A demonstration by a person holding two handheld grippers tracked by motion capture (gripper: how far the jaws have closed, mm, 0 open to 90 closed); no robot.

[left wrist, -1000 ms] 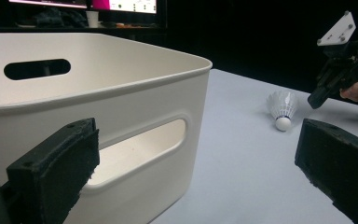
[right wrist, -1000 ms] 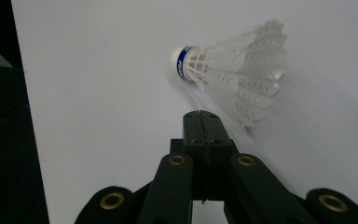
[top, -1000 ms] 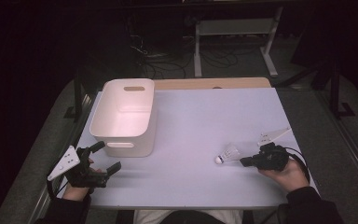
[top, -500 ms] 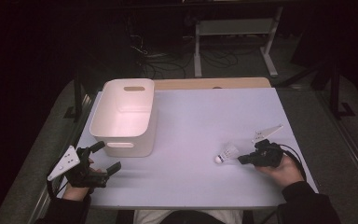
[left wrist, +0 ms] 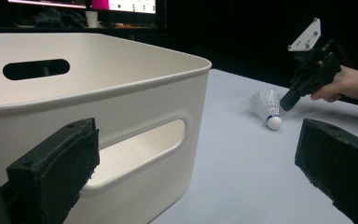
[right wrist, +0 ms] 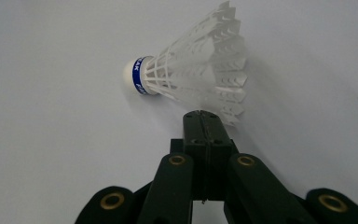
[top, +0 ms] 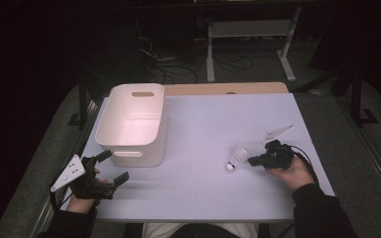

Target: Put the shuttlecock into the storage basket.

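At lower right of the high view, the right gripper (top: 252, 160), fingers together on a feather edge of the shuttlecock (top: 237, 158), apparently carries it binward; left gripper (top: 115, 167) fingers apart beside the white bin (top: 110, 128).

White feathered shuttlecock (top: 237, 158) with a blue band round its cork lies on its side on the pale worktop (top: 213, 124), right of middle, cork end pointing toward the person, well apart from the bin.
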